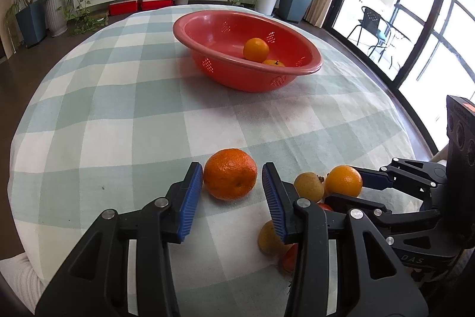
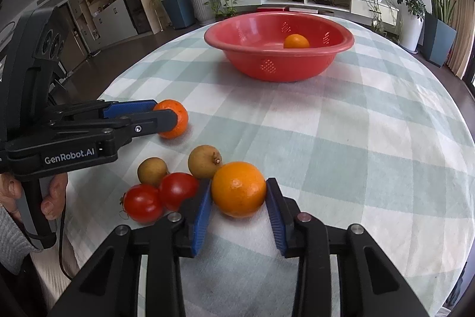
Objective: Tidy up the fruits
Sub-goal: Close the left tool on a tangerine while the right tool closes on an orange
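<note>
Left gripper (image 1: 232, 178) brackets the dimpled orange (image 1: 230, 178), left pad touching; right gripper (image 2: 239, 190) pinches the smooth orange (image 2: 238, 189) on the checked cloth (image 2: 356, 138).

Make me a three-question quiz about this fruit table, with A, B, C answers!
1. Where is the big orange?
A. Between the jaws of the right gripper
B. Inside the bowl
C. On the floor

2. How many red tomatoes are on the checked tablecloth?
A. One
B. Two
C. Five

3. How is the red colander standing?
A. Upside down
B. Tipped on its side
C. Upright, with fruit inside

Answers:
1 A: the blue pads sit on either side of the big orange, on the cloth.
2 B: two round red tomatoes lie side by side, left of the big orange.
3 C: its opening faces up, and the left wrist view shows two small oranges in it.
</note>
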Demonstrator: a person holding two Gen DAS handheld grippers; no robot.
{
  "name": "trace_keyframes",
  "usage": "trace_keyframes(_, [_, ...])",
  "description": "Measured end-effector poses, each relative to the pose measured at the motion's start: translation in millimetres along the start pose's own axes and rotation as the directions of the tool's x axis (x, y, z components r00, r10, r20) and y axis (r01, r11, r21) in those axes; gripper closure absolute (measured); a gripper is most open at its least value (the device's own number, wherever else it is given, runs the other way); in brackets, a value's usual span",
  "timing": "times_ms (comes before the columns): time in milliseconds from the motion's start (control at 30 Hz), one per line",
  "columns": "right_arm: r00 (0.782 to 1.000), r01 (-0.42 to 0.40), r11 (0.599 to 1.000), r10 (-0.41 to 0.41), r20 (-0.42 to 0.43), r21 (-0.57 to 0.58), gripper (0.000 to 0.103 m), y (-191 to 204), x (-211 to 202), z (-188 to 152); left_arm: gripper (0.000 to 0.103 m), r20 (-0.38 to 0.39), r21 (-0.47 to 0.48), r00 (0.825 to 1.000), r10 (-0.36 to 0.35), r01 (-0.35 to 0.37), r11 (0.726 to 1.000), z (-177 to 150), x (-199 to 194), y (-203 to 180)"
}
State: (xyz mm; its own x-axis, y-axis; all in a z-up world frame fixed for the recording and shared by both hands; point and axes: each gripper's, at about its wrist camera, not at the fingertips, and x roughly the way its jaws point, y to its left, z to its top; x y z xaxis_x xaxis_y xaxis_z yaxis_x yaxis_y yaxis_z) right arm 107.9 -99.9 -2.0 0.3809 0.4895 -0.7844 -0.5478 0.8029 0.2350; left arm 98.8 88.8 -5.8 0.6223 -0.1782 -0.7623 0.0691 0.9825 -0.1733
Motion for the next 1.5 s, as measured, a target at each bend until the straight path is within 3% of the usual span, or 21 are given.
trace_keyframes(367, [1.0, -0.008, 1.0, 0.008, 0.001, 0.012, 0.064, -0.9, 0.0, 0.1, 0.063, -0.01, -0.008, 1.0, -0.001, 0.001, 1.0, -1.2, 9.0, 1.1])
trace_keyframes(733, [1.0, -0.017, 0.999, 0.017, 0.008, 0.034, 0.064, -5.7, -0.7, 1.6, 0.068, -0.007, -0.049, 0.998, -0.064, 0.064, 0.997, -0.3, 10.5, 7.5])
trace_keyframes(1500, [0.999, -0.037, 0.997, 0.036, 0.007, 0.067, 0.064, -10.7, 1.0, 3.3, 0.069, -0.022, -0.03, 0.998, -0.065, 0.065, 0.997, -2.4, 13.2, 1.4])
